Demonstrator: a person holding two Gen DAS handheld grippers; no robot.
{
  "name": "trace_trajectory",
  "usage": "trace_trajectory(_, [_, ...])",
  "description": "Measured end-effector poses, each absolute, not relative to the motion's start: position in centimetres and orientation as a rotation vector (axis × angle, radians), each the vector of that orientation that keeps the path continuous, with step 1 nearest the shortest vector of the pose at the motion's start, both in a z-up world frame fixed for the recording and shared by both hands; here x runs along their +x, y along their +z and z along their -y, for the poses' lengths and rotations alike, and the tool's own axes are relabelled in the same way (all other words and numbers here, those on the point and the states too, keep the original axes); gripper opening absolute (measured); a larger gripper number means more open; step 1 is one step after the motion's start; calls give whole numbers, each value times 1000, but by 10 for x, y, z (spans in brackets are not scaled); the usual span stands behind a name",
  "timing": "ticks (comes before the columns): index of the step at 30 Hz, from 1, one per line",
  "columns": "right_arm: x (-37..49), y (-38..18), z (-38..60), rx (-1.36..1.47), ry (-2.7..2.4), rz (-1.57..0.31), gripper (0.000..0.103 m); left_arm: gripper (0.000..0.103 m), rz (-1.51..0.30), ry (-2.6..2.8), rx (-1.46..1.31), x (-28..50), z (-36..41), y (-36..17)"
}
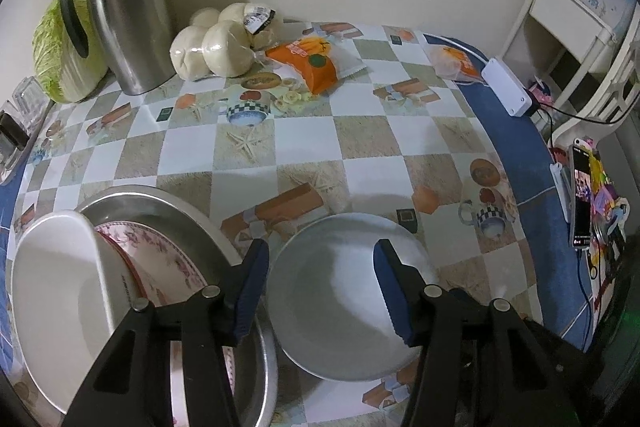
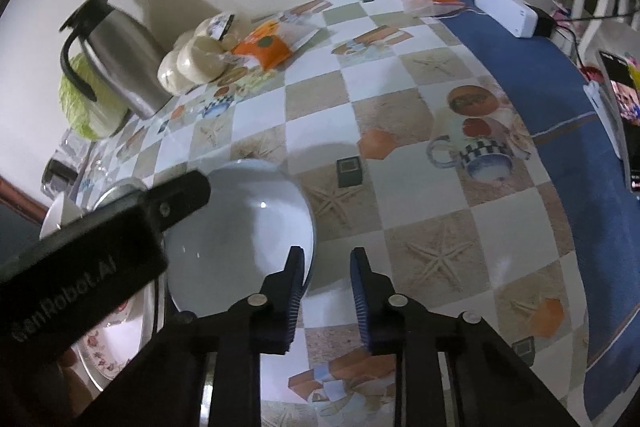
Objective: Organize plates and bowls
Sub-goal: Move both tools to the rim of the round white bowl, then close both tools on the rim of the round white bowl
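A white bowl (image 1: 336,307) sits on the checkered tablecloth. My left gripper (image 1: 320,291) is open, its left finger outside the bowl's rim and its right finger over the bowl's inside. To the left a metal tray (image 1: 176,219) holds a floral plate (image 1: 160,259) with a white bowl (image 1: 56,283) tilted on it. In the right wrist view the same white bowl (image 2: 240,235) lies by my right gripper (image 2: 326,291), which is open and empty with its left finger at the bowl's near rim. The left gripper's body (image 2: 80,259) crosses that view over the tray.
A steel jug (image 1: 124,19), a cabbage (image 1: 60,51), bagged buns (image 1: 216,43) and an orange snack packet (image 1: 316,63) stand at the back of the table. A white power strip (image 1: 506,87) and a phone (image 1: 582,195) are at the right edge.
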State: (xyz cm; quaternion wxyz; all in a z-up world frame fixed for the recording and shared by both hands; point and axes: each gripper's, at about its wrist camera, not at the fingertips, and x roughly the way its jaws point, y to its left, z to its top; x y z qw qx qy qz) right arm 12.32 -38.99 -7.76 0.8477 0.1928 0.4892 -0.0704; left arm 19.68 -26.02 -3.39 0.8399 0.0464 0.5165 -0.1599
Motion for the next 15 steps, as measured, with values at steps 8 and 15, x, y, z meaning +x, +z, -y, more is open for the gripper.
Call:
trace_trajectory(8, [115,-78,416,468,-181,-1021,25,54,-1117,-351,128,193,270,-43])
trace_trajectory(15, [110,-77,429,491,-212,-1014,25,46,-1139,-362,153,188,278,-51])
